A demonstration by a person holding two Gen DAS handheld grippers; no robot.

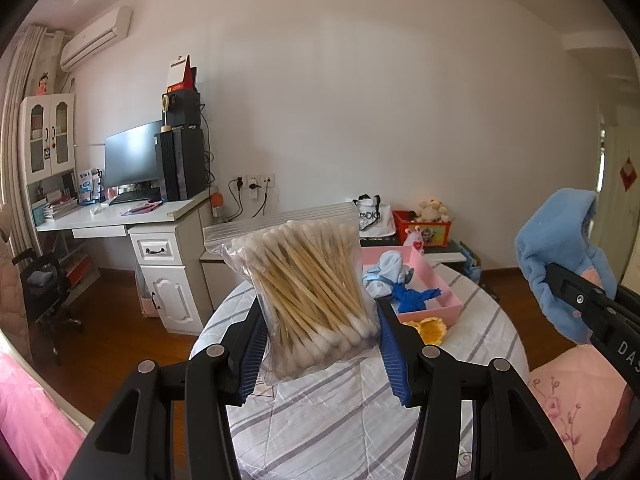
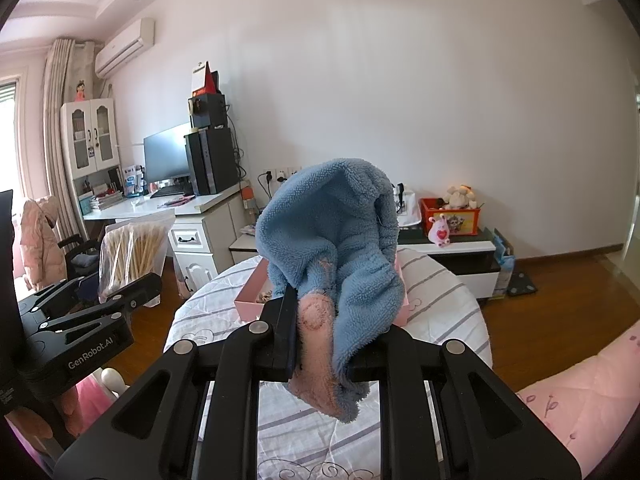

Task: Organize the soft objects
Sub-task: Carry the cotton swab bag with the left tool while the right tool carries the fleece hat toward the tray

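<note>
My left gripper (image 1: 322,320) is shut on a clear zip bag of cotton swabs (image 1: 308,292) and holds it upright above the round table (image 1: 340,420). My right gripper (image 2: 332,312) is shut on a fluffy blue sock with a pink toe (image 2: 336,248), held up in the air; the sock also shows in the left wrist view (image 1: 560,248). A pink tray (image 1: 436,280) on the table behind the bag holds a light blue sock (image 1: 390,268) and a dark blue glove (image 1: 412,296). The bag also shows in the right wrist view (image 2: 132,248).
A yellow flower-shaped item (image 1: 430,330) lies on the table before the tray. A white desk (image 1: 120,216) with monitor stands to the left. A low cabinet (image 2: 452,252) with a red toy box (image 2: 450,214) stands behind. A pink bed (image 2: 580,392) is at right.
</note>
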